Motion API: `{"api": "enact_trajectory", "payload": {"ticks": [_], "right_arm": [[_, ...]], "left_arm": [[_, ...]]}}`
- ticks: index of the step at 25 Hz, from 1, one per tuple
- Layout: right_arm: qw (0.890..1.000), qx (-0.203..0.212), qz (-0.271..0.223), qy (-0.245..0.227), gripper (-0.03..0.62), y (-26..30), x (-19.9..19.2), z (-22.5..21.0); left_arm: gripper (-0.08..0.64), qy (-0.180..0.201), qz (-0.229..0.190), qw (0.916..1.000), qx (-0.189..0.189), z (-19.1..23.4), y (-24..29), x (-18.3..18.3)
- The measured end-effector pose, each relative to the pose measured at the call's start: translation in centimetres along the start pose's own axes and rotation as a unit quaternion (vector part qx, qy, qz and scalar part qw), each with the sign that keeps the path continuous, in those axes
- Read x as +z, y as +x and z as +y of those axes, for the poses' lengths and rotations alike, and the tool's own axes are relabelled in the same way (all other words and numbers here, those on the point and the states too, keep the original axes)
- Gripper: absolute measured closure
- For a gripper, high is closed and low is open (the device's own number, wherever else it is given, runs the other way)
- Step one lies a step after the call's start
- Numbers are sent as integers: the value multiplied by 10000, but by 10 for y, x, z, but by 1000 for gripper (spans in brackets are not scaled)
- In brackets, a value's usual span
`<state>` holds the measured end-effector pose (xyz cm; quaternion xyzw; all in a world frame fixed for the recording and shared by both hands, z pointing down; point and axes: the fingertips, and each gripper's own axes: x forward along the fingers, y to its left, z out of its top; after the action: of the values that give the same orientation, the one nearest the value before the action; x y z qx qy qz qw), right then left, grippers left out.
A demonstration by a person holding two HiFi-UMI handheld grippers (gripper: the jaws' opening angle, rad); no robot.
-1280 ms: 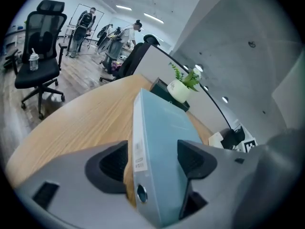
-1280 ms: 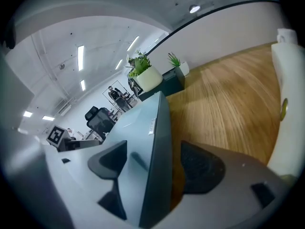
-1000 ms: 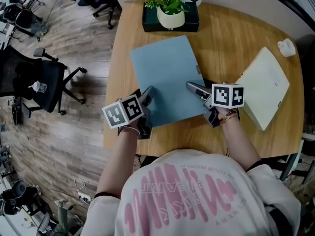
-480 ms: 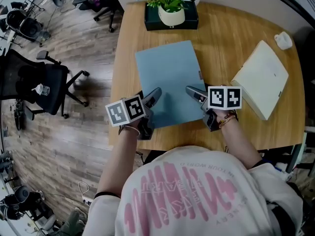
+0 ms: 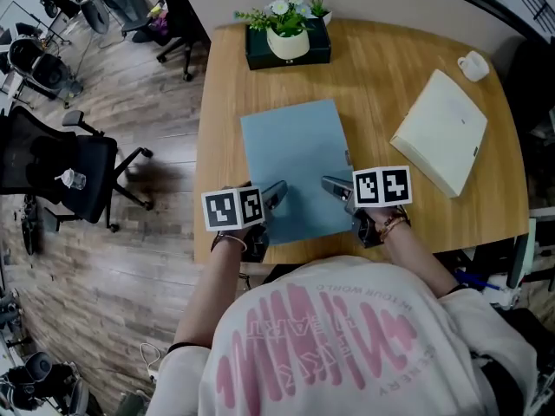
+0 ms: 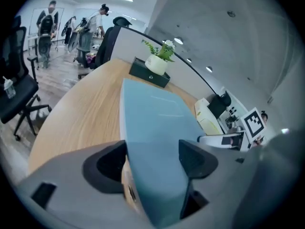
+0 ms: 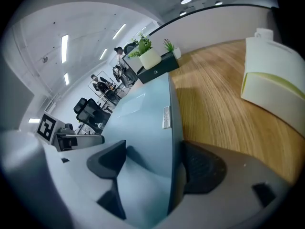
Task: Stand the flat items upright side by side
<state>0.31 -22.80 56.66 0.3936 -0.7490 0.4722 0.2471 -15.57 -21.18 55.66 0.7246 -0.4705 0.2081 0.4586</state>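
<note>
Two folders flat: blue folder (image 5: 295, 159), cream folder (image 5: 438, 133). Fingers of left gripper (image 5: 276, 191), right gripper (image 5: 334, 185) clamp blue folder.

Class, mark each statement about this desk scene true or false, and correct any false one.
1. The blue folder is between the jaws of both the left gripper and the right gripper. True.
2. The cream folder stands upright. False: it lies flat on the table.
3. A potted plant sits at the table's far edge. True.
4. The two folders touch. False: bare wood shows between them.
5. The white cup rests on the cream folder. False: it sits on the table beyond it.
</note>
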Motion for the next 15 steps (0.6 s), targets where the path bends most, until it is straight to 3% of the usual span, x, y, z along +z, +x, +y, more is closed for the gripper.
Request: {"api": "enact_trajectory", "payload": {"ticks": [5, 8, 11, 15], "right_arm": [[9986, -61, -190, -489, 229, -15, 7, 3], [9963, -115, -132, -838, 229, -22, 13, 8], [9936, -116, -275, -1092, 229, -29, 18, 13], [9881, -44, -650, -1396, 225, -33, 30, 23]], "left_arm": [[230, 24, 125, 9998, -130, -9, -7, -10], [193, 81, 67, 9997, -200, -17, -10, -8], [193, 157, -190, 9995, -203, -23, -17, 4], [193, 583, -629, 9963, 19, -29, -29, 27]]}}
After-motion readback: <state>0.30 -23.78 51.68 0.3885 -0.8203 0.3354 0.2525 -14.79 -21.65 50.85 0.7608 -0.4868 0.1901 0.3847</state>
